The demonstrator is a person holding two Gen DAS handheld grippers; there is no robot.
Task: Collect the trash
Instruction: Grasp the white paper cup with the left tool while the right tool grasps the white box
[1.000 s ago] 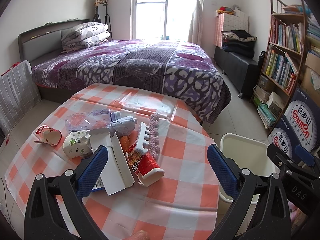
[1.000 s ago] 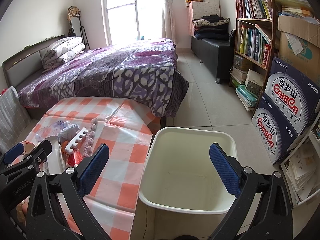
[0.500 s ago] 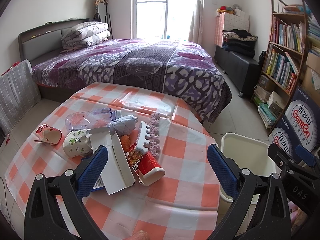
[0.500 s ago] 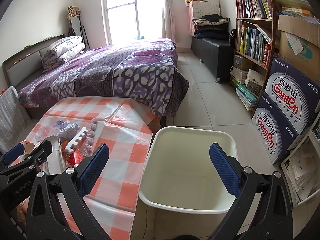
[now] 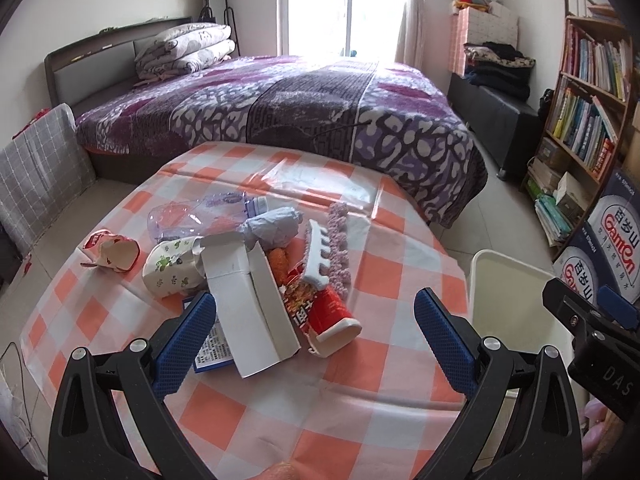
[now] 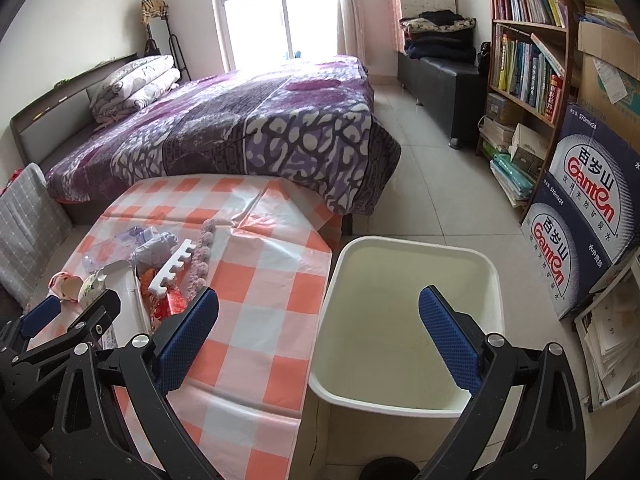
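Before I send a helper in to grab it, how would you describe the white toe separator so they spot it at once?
Start at the checked table by the bed and find the trash heap near its middle. On the heap's right side, the toe separator lies partly on a red cup, beside a fuzzy mauve strip. It alone is white and comb-shaped, with stubby prongs.

The right gripper [image 6: 318,332], its blue-padded jaws spread wide and empty, hangs above the near rim of a cream bin [image 6: 404,320] standing just beside a checked table [image 6: 256,304] strewn with trash [image 6: 168,276].
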